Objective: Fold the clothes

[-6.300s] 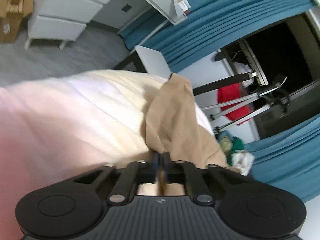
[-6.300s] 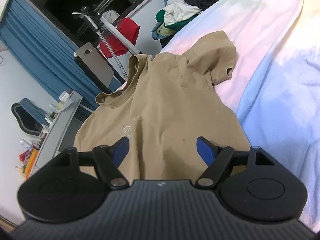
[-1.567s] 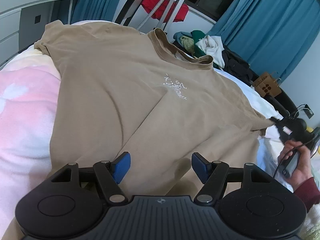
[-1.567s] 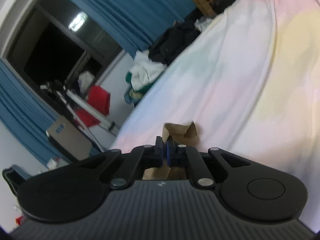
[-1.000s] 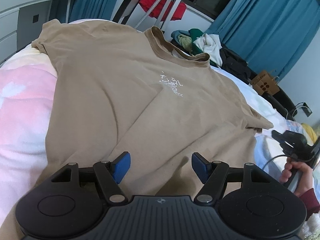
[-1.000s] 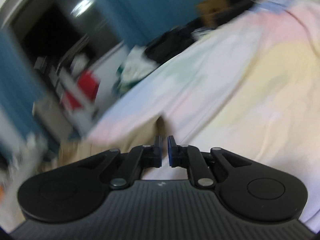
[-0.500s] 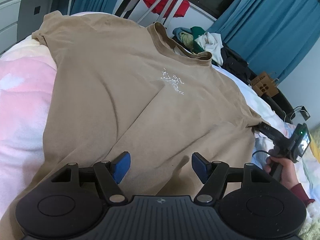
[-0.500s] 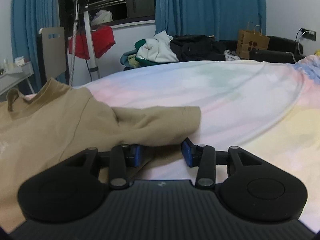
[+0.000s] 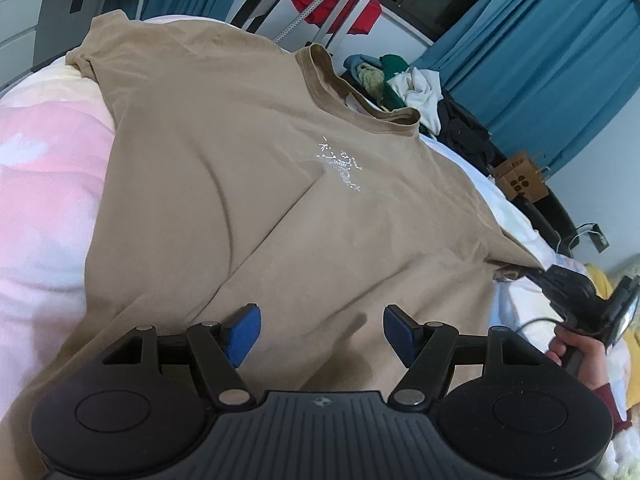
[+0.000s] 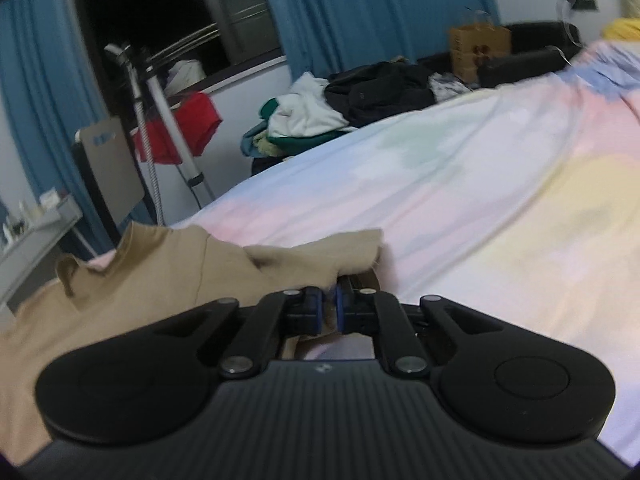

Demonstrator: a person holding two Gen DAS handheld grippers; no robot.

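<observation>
Soft tan T-shirt spread on the bed, one sleeve pinched in our right tongs

The T-shirt (image 9: 248, 184) lies face up and nearly flat on the pastel bed (image 10: 460, 184), its hem just under our left tongs (image 9: 318, 330), which hang released above the cloth with nothing between the blue pads. Our right tongs (image 10: 329, 309) are clenched on the sleeve (image 10: 320, 256), which bunches up just ahead of them. We judge the shirt light, limp and not fragile: it will sag and crease wherever we lift it, and a single layer may slide out of a shallow pinch. We would take it at seamed edges, such as the sleeve cuff, the shoulder line beside the collar (image 9: 352, 100) or the hem corner below the left tongs, where the thicker stitching gives a surer bite.
</observation>
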